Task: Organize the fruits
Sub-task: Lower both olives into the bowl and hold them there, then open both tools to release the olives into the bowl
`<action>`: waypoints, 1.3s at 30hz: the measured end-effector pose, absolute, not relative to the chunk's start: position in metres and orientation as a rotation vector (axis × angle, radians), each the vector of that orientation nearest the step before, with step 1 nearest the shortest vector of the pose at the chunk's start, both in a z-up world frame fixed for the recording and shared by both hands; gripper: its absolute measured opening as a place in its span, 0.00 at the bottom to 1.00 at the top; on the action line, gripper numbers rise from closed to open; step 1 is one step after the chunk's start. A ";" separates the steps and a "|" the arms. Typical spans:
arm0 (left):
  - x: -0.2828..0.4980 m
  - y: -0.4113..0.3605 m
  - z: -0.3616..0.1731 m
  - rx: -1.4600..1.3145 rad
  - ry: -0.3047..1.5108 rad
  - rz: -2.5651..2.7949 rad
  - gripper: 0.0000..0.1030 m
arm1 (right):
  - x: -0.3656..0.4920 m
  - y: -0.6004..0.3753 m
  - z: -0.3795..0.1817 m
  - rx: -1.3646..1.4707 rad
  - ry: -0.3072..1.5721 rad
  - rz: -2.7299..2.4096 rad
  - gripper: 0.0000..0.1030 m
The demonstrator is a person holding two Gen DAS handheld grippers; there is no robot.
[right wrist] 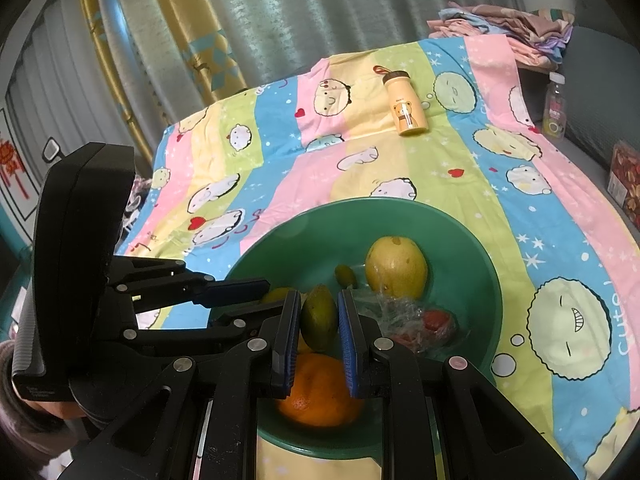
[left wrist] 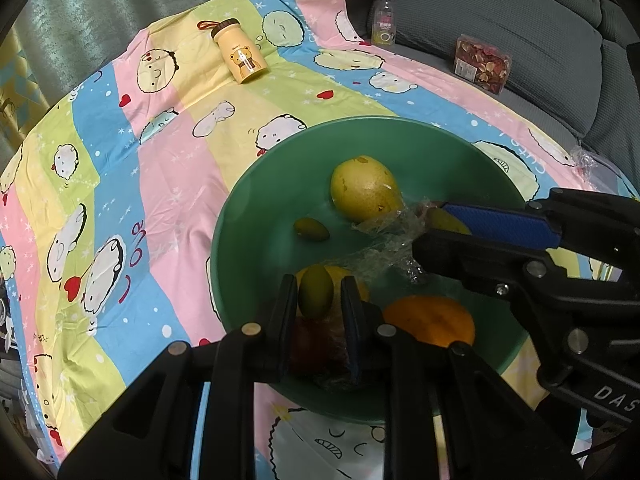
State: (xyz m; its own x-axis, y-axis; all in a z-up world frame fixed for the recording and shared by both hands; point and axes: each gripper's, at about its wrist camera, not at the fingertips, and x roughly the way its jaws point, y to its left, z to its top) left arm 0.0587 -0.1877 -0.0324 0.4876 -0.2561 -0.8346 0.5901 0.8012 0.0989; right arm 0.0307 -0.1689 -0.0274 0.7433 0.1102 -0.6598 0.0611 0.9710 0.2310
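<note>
A green bowl [left wrist: 256,208] [right wrist: 472,248] on a cartoon-print cloth holds a yellow pear [left wrist: 362,188] [right wrist: 396,266], a loose small green fruit [left wrist: 311,229] [right wrist: 346,274], an orange [left wrist: 430,320] [right wrist: 320,394] and crumpled clear plastic wrap [left wrist: 384,240] [right wrist: 404,314] over red fruit [right wrist: 436,320]. My left gripper [left wrist: 317,294] is shut on a small green fruit [left wrist: 316,292] over the bowl. My right gripper [right wrist: 319,312] is shut on another small green fruit [right wrist: 319,316] above the orange. The right gripper also shows in the left wrist view [left wrist: 432,226].
A yellow bear-print bottle [left wrist: 240,54] [right wrist: 404,106] lies on the cloth [left wrist: 120,152] [right wrist: 500,184] behind the bowl. A clear drink bottle [left wrist: 384,20] [right wrist: 556,108] and a box of dried snacks [left wrist: 482,64] [right wrist: 626,178] stand on the grey sofa. Folded fabrics [right wrist: 504,28] lie beyond.
</note>
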 end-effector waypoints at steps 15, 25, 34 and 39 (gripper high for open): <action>0.059 -0.186 -0.031 0.398 0.924 -0.527 0.22 | 0.034 -0.166 -0.028 0.239 0.737 0.027 0.20; 0.058 -0.186 -0.029 0.395 0.921 -0.521 0.22 | 0.030 -0.173 -0.026 0.239 0.736 0.019 0.20; 0.058 -0.185 -0.028 0.393 0.920 -0.520 0.22 | 0.034 -0.166 -0.027 0.240 0.733 0.013 0.20; 0.058 -0.185 -0.027 0.390 0.919 -0.517 0.22 | 0.025 -0.178 -0.025 0.245 0.731 0.008 0.20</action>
State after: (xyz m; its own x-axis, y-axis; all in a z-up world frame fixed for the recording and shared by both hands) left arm 0.0581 -0.1848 -0.0274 0.5000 -0.2539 -0.8280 0.5760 0.8115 0.0990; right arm 0.0246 -0.1783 -0.0250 0.7458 0.0927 -0.6596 0.0778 0.9714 0.2245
